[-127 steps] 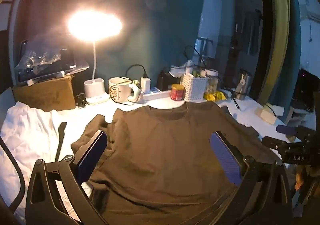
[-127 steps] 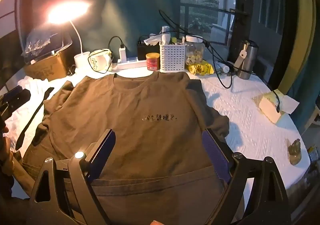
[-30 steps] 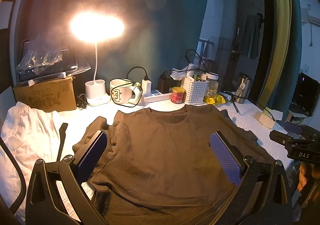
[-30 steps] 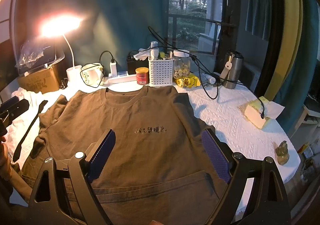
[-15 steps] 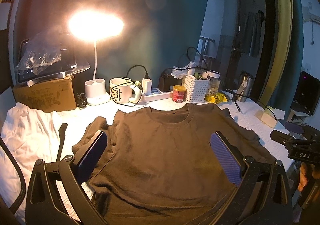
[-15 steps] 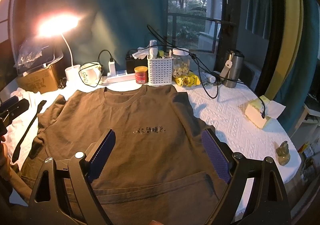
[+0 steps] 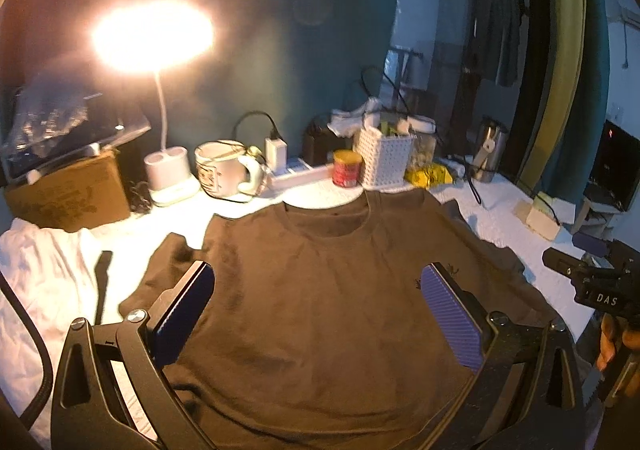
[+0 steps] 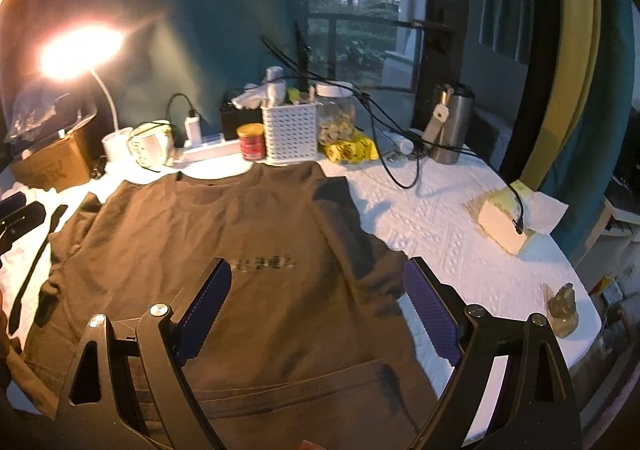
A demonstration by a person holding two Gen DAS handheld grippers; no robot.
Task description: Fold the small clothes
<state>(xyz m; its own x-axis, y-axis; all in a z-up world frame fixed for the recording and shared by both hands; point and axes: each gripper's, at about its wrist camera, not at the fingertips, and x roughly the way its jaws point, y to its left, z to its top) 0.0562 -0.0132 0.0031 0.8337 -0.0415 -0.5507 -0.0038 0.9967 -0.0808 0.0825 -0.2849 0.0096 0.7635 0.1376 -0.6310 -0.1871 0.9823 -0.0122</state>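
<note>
1. Brown shirt [image 8: 224, 246] lies spread flat on the white table [image 8: 440, 234], collar at 12 o'clock toward the clutter, dark lettering on the chest.
2. We see the left gripper [image 7: 316, 294] spread wide above the shirt, blue pads [image 7: 450, 320] apart with nothing between them; whether they touch the cloth we cannot tell.
3. We see the right gripper [image 8: 318, 292] spread just as wide over the shirt's lower half, its right pad above the table at the sleeve's edge, nothing pinched.
4. At 3 o'clock in the left view, the right gripper's black body shows past the shirt's edge.
5. At 9 o'clock of the shirt, white cloth [image 7: 44, 274] lies bunched with a black strip [image 7: 102, 282] on it.
6. At 12 o'clock stand a lit lamp [image 7: 154, 35], mug [image 7: 222, 169], red tin [image 8: 252, 141] and white basket [image 8: 290, 131].
7. At 2 o'clock in the right view, a steel flask [image 8: 450, 123]; at 3 o'clock, a tissue box [image 8: 506, 221].
</note>
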